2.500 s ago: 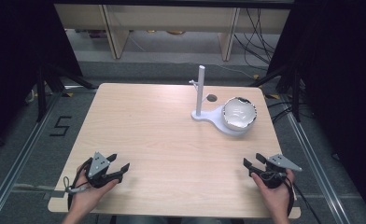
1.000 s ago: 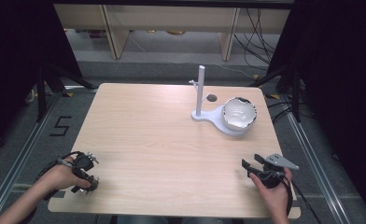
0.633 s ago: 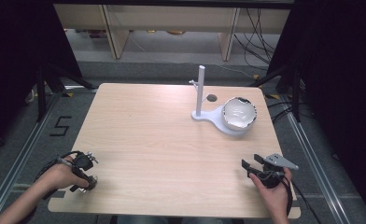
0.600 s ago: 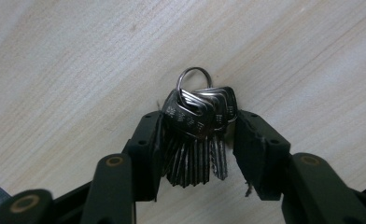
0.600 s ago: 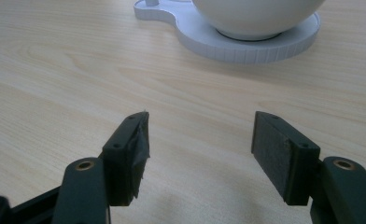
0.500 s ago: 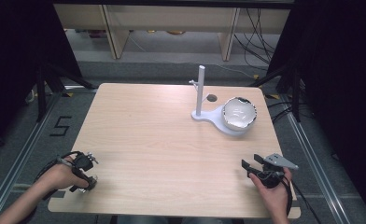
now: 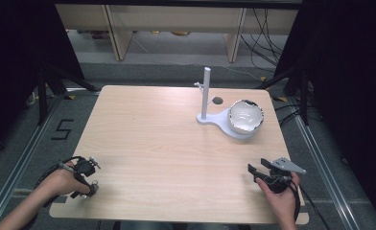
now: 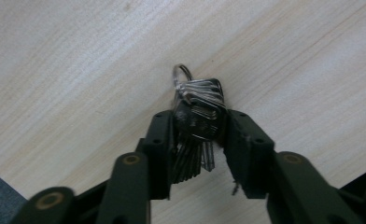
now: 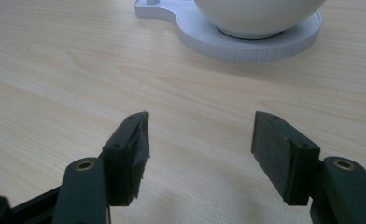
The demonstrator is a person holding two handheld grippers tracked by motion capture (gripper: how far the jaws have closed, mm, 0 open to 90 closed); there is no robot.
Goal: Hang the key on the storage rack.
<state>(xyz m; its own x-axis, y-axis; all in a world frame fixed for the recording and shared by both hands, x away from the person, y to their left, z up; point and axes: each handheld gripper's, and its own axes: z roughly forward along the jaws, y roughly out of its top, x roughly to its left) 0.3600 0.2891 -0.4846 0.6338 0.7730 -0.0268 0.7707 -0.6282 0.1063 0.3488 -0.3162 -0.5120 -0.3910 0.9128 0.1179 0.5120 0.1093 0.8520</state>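
Note:
A bunch of metal keys (image 8: pixel 199 106) on a ring is clamped between the jaws of my left gripper (image 8: pixel 200 128), just above the wooden table (image 8: pixel 78 56). In the high view the left gripper (image 7: pixel 88 175) sits at the table's front left corner, turned down and sideways in a hand. My right gripper (image 7: pixel 256 173) rests near the front right edge, open, nothing between its fingers (image 9: pixel 130 149). It faces a white bowl (image 9: pixel 260 14) on a white stand base (image 9: pixel 246 46).
The white stand (image 7: pixel 218 120) has an upright post (image 7: pixel 206 91) and carries the bowl (image 7: pixel 246 116) at the table's back right. A round hole (image 7: pixel 217 100) lies behind it. Shelving and cables are beyond the far edge.
Since 2.5 s ago the left gripper moved left to the table's corner and rolled onto its side. Over the last second it barely moved. The right gripper stayed put.

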